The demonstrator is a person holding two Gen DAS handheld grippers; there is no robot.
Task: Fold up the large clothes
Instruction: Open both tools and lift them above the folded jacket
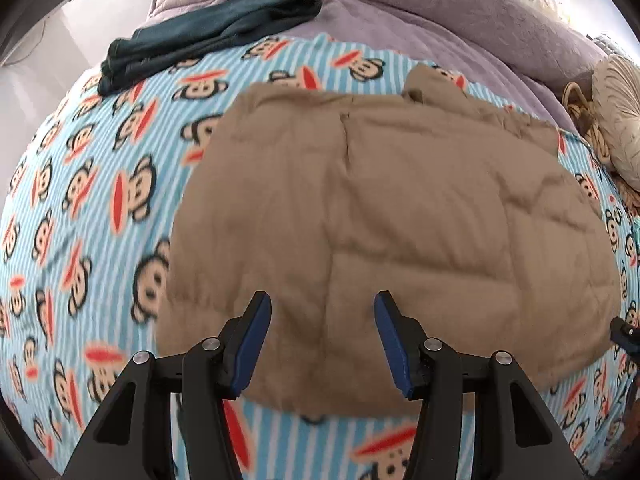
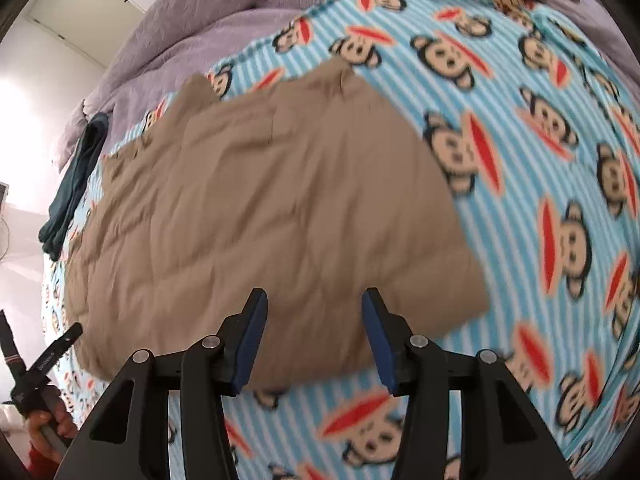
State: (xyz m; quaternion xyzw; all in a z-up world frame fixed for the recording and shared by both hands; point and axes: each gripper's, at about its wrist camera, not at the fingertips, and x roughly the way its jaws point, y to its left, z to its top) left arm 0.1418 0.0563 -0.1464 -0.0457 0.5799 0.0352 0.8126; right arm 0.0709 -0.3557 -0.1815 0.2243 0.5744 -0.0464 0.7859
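Observation:
A tan quilted garment (image 1: 380, 232) lies folded into a rough rectangle on the blue striped monkey-print blanket (image 1: 80, 208). It also shows in the right wrist view (image 2: 260, 208). My left gripper (image 1: 323, 312) is open and empty, hovering over the garment's near edge. My right gripper (image 2: 314, 308) is open and empty, over the near right part of the garment. The left gripper's tool (image 2: 48, 364) and the hand holding it show at the lower left of the right wrist view. A bit of the right gripper (image 1: 624, 336) shows at the right edge of the left wrist view.
A dark teal folded garment (image 1: 208, 36) lies at the far left of the bed, also in the right wrist view (image 2: 76, 184). A purple plush cover (image 1: 440, 12) lies behind. A beige cushion (image 1: 620, 120) and patterned cloth sit at the far right.

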